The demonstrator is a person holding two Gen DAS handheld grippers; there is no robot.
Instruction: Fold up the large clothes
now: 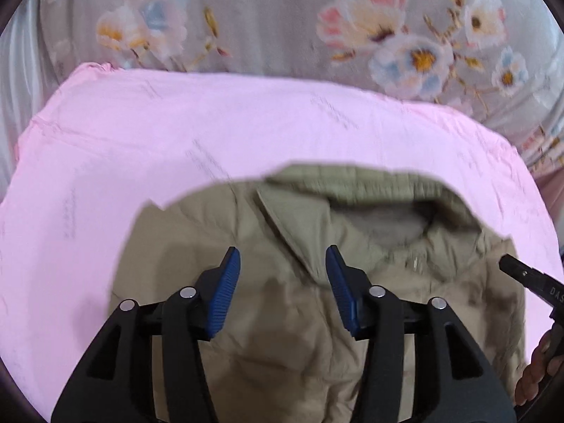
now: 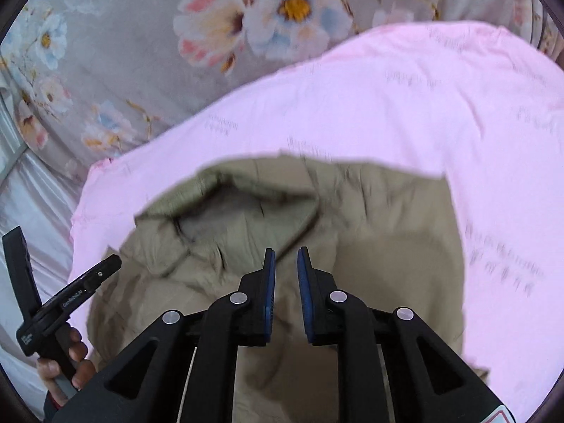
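A khaki padded jacket (image 1: 197,232) lies front up on a pink sheet (image 1: 141,134), its collar (image 1: 352,183) toward the far side. My left gripper (image 1: 282,257) hovers over the jacket's chest with its blue pads well apart and nothing between them. In the right wrist view the same jacket (image 2: 387,246) lies below my right gripper (image 2: 286,252), whose pads stand a narrow gap apart and hold no cloth. The collar (image 2: 246,194) is ahead and to the left of it. Each view shows the other gripper's black body at its edge, held by a hand (image 2: 77,356).
The pink sheet (image 2: 387,98) covers a bed with grey floral bedding (image 1: 282,17) behind it. White satin fabric (image 2: 28,211) lies at the left. The other tool's black body (image 1: 521,275) pokes in beside the jacket's right shoulder.
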